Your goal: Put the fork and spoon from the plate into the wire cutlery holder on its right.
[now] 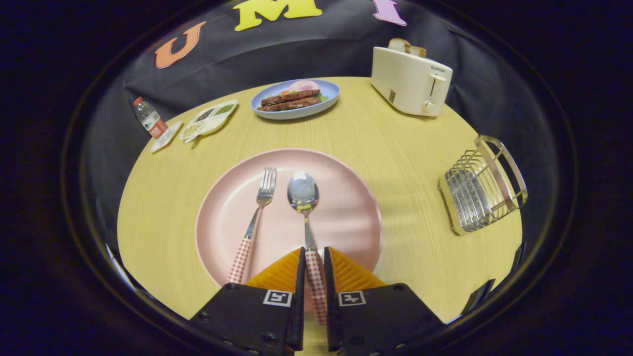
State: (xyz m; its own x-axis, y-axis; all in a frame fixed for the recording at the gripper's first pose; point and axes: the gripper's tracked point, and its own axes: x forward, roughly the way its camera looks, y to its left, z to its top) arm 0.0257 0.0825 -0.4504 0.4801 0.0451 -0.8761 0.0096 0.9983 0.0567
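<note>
Currently your gripper (313, 257) has its fingers nearly closed around the spoon (304, 195) handle, though contact on both sides isn't certain. Spoon and fork (257, 217) lie side by side on the pink plate (346, 198), bowl and tines toward 12 o'clock. Wire cutlery holder (477, 188) stands at 2 o'clock, well apart.

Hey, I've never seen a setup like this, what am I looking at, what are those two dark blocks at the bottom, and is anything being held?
You are looking through a wide-angle camera mounted on a handheld two-finger gripper; the blocks are its fingers. They are closed around the red-checked handle of a steel spoon, lying on a round pink plate beside a matching fork. On the yellow wooden table, right of the plate, stands a wire cutlery holder. Beyond lie a blue plate of food, a cream toaster, a divided snack tray and a small water bottle.
</note>
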